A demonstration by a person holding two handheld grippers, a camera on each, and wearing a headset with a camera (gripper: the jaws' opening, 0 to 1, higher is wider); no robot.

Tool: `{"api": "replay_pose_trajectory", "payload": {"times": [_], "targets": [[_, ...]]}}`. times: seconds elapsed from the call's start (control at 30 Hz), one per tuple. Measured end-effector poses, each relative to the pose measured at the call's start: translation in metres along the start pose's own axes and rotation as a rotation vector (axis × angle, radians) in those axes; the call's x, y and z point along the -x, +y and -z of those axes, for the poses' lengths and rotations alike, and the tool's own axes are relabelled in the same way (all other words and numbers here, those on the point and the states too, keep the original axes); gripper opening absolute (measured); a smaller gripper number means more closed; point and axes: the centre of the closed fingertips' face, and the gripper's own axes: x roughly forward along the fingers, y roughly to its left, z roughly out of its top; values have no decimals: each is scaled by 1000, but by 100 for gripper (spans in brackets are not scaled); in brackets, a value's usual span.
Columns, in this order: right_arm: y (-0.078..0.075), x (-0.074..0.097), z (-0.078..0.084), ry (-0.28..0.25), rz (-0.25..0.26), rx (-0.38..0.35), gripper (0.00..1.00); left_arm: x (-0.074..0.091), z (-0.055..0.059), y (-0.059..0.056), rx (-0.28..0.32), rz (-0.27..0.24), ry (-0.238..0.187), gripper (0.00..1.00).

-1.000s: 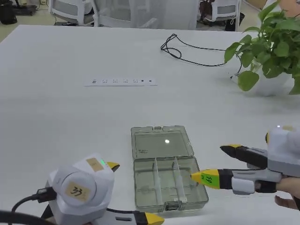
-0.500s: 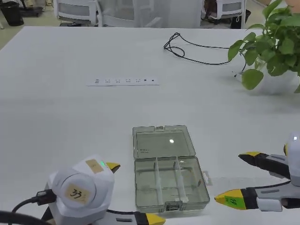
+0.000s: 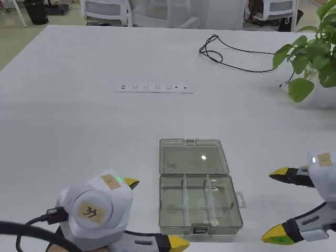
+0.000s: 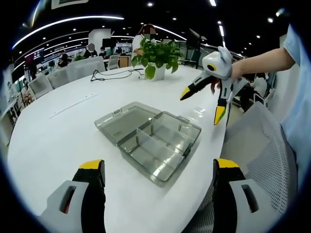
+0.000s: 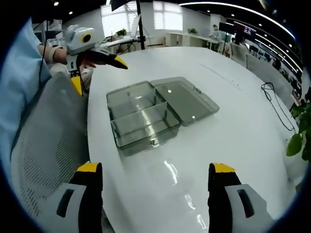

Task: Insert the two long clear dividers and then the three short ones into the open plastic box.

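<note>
Open plastic box (image 3: 172, 203) flat on the white worktop (image 3: 79, 121), near its front edge, lid (image 3: 193, 156) folded back flat on the far side. Two long clear dividers (image 3: 185, 202) upright inside, running front to back, splitting the tray into three lanes. Left hand-held gripper (image 3: 155, 212) low and just left of the box, jaws spread wide, clamped on nothing. Right hand-held gripper (image 3: 273, 206) off to the right of the box, apart from it, jaws likewise spread wide and empty, yellow tips pointing toward the box. In both gripper views, box ahead between the jaws. Farther back on the worktop: power strip (image 3: 156, 87), black cable (image 3: 231, 50), potted plant (image 3: 315, 58)
</note>
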Motion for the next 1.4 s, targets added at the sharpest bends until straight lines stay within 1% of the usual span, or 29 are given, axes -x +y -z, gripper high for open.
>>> {"api": "replay_pose_trajectory", "payload": {"times": [0.03,0.07,0.1,0.13,0.2,0.23,0.27,0.3,0.33,0.4,0.43,0.47,0.5,0.57,0.67,0.77,0.8,0.9,0.93,0.97,1.07,1.13,1.2,1.23,1.27,1.3,1.4], "targets": [[-2,-1,1,12,1,20,89,0,0,0,1,-2,-1,94],[-2,-3,4,37,-11,44,87,1,0,1,3,-6,-1,94],[-4,-6,10,48,-23,51,85,2,0,1,4,-8,-2,94],[-5,-9,10,56,-33,80,84,2,0,2,7,-11,-3,94],[-6,-11,15,101,-48,103,81,3,0,3,9,-16,-2,94],[-10,-13,15,98,-49,130,79,4,0,4,10,-19,-2,94],[-12,-15,16,108,-50,147,77,5,1,4,11,-21,-2,94],[-12,-16,20,138,-60,146,74,5,1,5,12,-25,-3,94],[-12,-16,20,145,-67,152,73,6,1,6,13,-26,-3,94],[-13,-20,19,154,-74,203,70,7,1,7,14,-31,-3,94],[-13,-20,24,182,-86,201,68,8,0,8,15,-34,-4,94],[-15,-21,26,192,-86,215,66,8,0,8,17,-36,-5,94],[-16,-23,28,215,-94,256,65,8,0,9,20,-39,-8,94],[-16,-25,30,230,-103,247,62,9,0,10,21,-42,-8,94],[-15,-27,32,250,-115,268,60,9,0,10,25,-45,-12,94],[-16,-31,38,269,-122,280,55,9,-1,10,25,-47,-13,94],[-18,-32,39,279,-116,295,53,9,-1,10,26,-47,-13,94],[-17,-33,41,297,-131,297,53,10,-1,10,27,-49,-14,94],[-15,-33,42,299,-143,301,53,10,-1,10,27,-49,-14,94],[-15,-34,41,299,-144,306,53,10,-1,11,28,-50,-14,94],[-17,-36,44,322,-146,324,48,11,-1,11,29,-52,-16,94],[-16,-37,46,333,-154,324,47,11,-1,12,27,-53,-16,94],[-18,-38,46,334,-150,340,44,12,-2,13,28,-55,-18,93],[-17,-37,46,336,-150,331,43,12,-2,13,28,-56,-19,94],[-17,-36,46,338,-151,336,41,12,-2,13,29,-57,-20,94],[-17,-36,45,341,-152,346,40,12,-2,13,29,-57,-20,94],[-17,-35,45,346,-151,343,39,12,-2,12,28,-56,-18,93]]}}
